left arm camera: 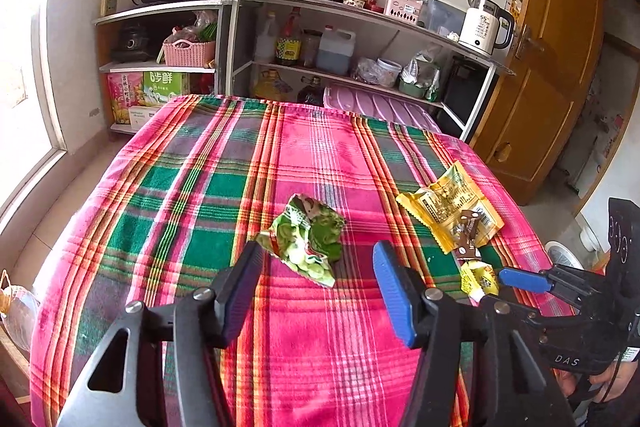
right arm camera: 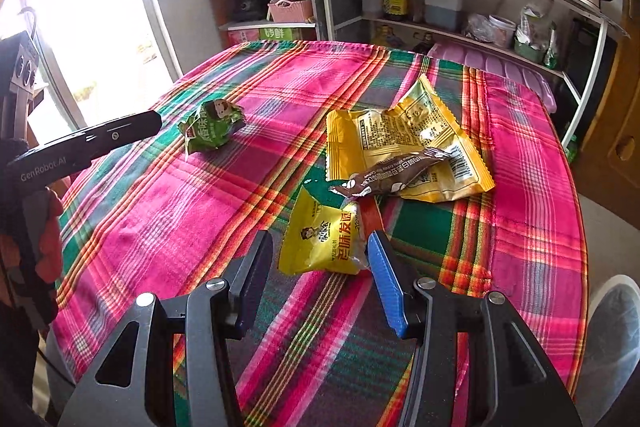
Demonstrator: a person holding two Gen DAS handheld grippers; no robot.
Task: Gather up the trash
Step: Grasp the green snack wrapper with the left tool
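Note:
A crumpled green snack wrapper [left arm camera: 308, 239] lies on the plaid tablecloth [left arm camera: 224, 163], just beyond my open left gripper [left arm camera: 316, 263]; it also shows in the right wrist view [right arm camera: 212, 127]. A small yellow packet [right arm camera: 322, 245] lies just ahead of my open right gripper [right arm camera: 320, 255], between the fingers. Behind it a brown stick wrapper [right arm camera: 394, 177] rests on a large yellow bag [right arm camera: 404, 143]. The left wrist view shows the large bag [left arm camera: 448, 207], the small packet [left arm camera: 478, 279] and the right gripper [left arm camera: 504, 287] beside it. Both grippers are empty.
A white bin [right arm camera: 612, 339] stands below the table's right edge. Shelves [left arm camera: 360, 39] with bottles, pans and a kettle [left arm camera: 484, 27] stand behind the table. A wooden door [left arm camera: 560, 67] is at the right, a window [right arm camera: 80, 7] at the left.

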